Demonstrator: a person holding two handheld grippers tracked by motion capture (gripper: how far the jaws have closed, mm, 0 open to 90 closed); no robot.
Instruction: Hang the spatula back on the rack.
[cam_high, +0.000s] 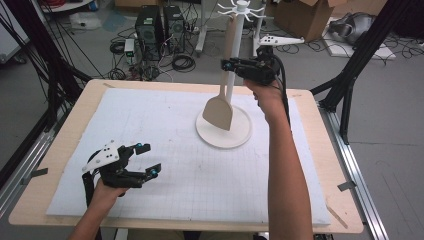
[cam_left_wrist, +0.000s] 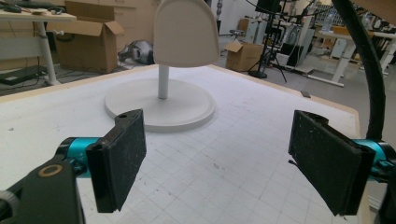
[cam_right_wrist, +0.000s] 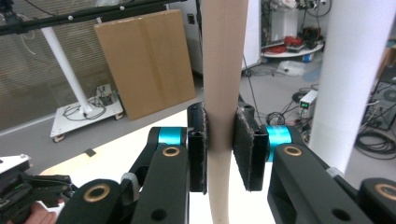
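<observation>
A beige spatula (cam_high: 218, 112) hangs upright beside the pole of a white hook stand (cam_high: 242, 136), its blade just above the stand's round base. My right gripper (cam_high: 228, 65) is shut on the spatula's handle (cam_right_wrist: 223, 56), with a pad pressed on each side of it. Whether the handle's top sits on a hook I cannot tell. My left gripper (cam_high: 149, 160) rests low over the mat's front left, open with nothing between its pads (cam_left_wrist: 119, 158). Ahead of it are the stand's base (cam_left_wrist: 187, 114) and the spatula blade (cam_left_wrist: 186, 32). The white pole (cam_right_wrist: 350, 70) rises to the right of the handle.
A white gridded mat (cam_high: 150, 115) covers the wooden table (cam_high: 65, 135). Beyond the far edge, the floor holds computer towers (cam_high: 150, 25), cables and cardboard boxes (cam_high: 300, 15). Black frame posts (cam_high: 350, 85) stand at both sides of the table.
</observation>
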